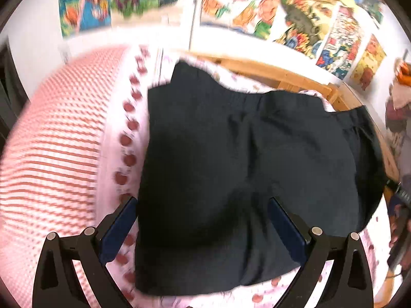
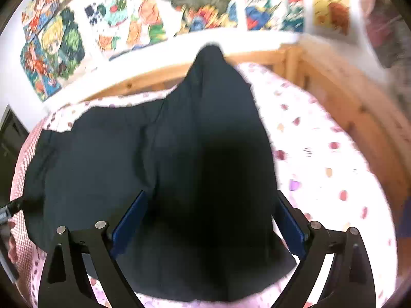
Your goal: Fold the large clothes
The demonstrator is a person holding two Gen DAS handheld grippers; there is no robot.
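Observation:
A dark navy garment (image 1: pixel 246 169) lies folded on a bed with a white sheet (image 1: pixel 133 138) printed with red spots. In the left wrist view my left gripper (image 1: pixel 203 205) hangs above the garment's near left part, jaws wide apart, nothing pressed between the blue pads (image 1: pixel 118 231). In the right wrist view the same garment (image 2: pixel 164 164) spreads out below, one narrow part reaching toward the wooden frame. My right gripper (image 2: pixel 210 200) is open above its near right edge, and its pads (image 2: pixel 131 220) touch no cloth.
A pink checked pillow (image 1: pixel 54 148) lies left of the garment. A wooden bed frame (image 2: pixel 341 107) runs along the far and right sides. Colourful posters (image 2: pixel 195 5) cover the wall behind. A hand on the other gripper (image 1: pixel 398 220) shows at the right edge.

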